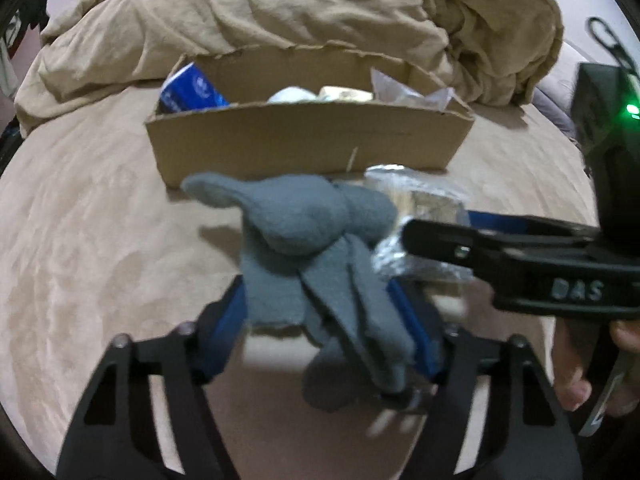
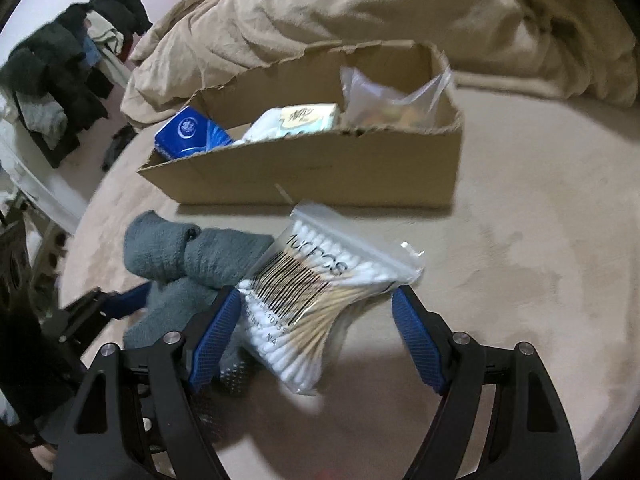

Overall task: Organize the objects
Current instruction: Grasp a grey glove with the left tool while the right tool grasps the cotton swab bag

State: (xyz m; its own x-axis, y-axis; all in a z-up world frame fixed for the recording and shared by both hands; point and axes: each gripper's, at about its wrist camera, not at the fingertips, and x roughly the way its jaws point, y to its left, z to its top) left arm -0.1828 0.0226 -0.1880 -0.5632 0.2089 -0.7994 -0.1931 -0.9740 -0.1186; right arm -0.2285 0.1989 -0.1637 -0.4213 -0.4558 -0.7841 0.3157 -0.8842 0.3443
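The left gripper [image 1: 324,320] is clamped on a grey sock bundle [image 1: 316,240], held up before the cardboard box [image 1: 304,140]. The right gripper [image 2: 316,336] spreads wide around a bag of cotton swabs [image 2: 316,296] (its 2 fingers not pressing it) on the beige bed [image 2: 520,280].

1. I am in a home bedroom: a rumpled tan duvet [image 1: 280,12] fills the top of the frame.
2. Clothes [image 2: 60,80] hang piled at upper left.
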